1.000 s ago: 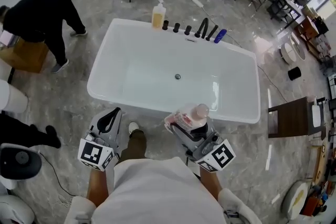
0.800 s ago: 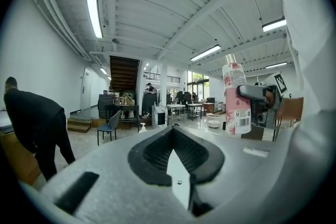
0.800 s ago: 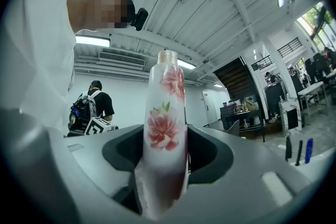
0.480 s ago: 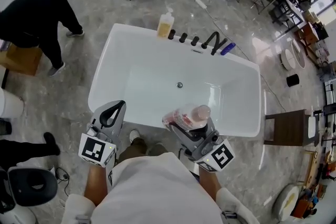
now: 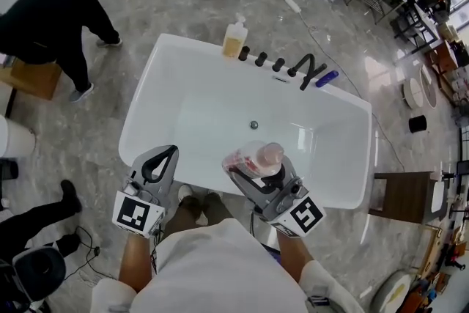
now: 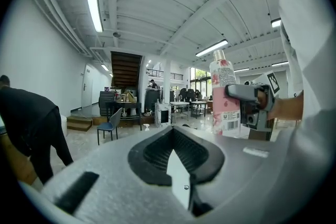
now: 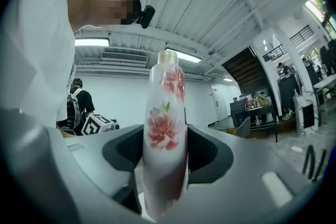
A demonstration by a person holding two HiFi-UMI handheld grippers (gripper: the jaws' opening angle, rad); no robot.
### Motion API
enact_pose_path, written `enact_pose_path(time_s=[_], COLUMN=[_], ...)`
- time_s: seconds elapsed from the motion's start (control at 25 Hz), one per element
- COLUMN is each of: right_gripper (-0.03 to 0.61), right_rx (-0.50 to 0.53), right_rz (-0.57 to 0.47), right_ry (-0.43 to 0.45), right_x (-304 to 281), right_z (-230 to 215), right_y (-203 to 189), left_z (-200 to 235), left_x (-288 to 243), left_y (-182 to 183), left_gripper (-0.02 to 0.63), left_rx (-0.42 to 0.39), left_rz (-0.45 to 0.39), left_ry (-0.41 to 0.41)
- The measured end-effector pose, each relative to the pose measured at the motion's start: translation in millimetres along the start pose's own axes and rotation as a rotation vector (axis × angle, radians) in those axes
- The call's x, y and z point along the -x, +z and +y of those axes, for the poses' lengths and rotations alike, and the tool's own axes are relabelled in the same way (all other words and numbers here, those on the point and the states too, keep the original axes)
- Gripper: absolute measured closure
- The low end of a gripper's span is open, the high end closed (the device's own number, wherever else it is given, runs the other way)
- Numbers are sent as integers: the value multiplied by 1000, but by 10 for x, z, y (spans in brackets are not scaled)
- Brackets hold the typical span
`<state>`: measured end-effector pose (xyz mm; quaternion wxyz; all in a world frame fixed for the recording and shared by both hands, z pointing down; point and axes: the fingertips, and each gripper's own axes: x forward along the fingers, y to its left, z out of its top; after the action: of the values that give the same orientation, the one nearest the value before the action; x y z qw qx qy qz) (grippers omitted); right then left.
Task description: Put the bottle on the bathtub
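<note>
The white bathtub (image 5: pixel 138 99) fills the middle of the head view. A clear bottle (image 5: pixel 256 157) with pink flower print and a pale cap stands upright in my right gripper (image 5: pixel 251 166), which is shut on its lower body, above the tub's near rim. The right gripper view shows the bottle (image 7: pixel 165 128) between the dark pads of the right gripper (image 7: pixel 167 160). My left gripper (image 5: pixel 163 155) is shut with nothing in it, just left of the bottle at the near rim. From the left gripper (image 6: pixel 173 132) view, the bottle (image 6: pixel 224 97) shows at the right.
On the tub's far rim stand a yellow soap dispenser (image 5: pixel 234 37), black tap knobs (image 5: pixel 261 59), a black spout (image 5: pixel 307 70) and a blue item (image 5: pixel 327 78). A person in black (image 5: pixel 51 11) bends over at the left. A wooden stool (image 5: pixel 399 194) stands to the right.
Both grippers have moved forward toward the tub together with the person. The bottle, still held, now hangs over the near rim instead of the floor in front of it.
</note>
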<state>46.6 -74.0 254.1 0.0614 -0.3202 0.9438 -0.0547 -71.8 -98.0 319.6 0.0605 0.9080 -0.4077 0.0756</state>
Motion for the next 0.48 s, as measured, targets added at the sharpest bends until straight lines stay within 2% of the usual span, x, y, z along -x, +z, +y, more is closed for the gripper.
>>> enact_pose_path(time_s=[0.12,0.2,0.28,0.48], right_gripper=[334,334,334,334], right_rx=[12,23,31,63], right_rz=[6,9,16,30], right_ry=[22,26,23,30], right_x=[-55,-158,-328,-855], right_z=[-159,-275,-438,-851], right_y=[-25,-60,-125,-341], left_z=[-18,16,116,486], left_x=[-138,-197,-287,-579], left_y=[-13,-117,-241,-431], left_gripper=[612,612,612,612], left_rx=[10,13,23,67], left_rz=[-8,18,46,37], left_ry=[6,-1,-10,-14])
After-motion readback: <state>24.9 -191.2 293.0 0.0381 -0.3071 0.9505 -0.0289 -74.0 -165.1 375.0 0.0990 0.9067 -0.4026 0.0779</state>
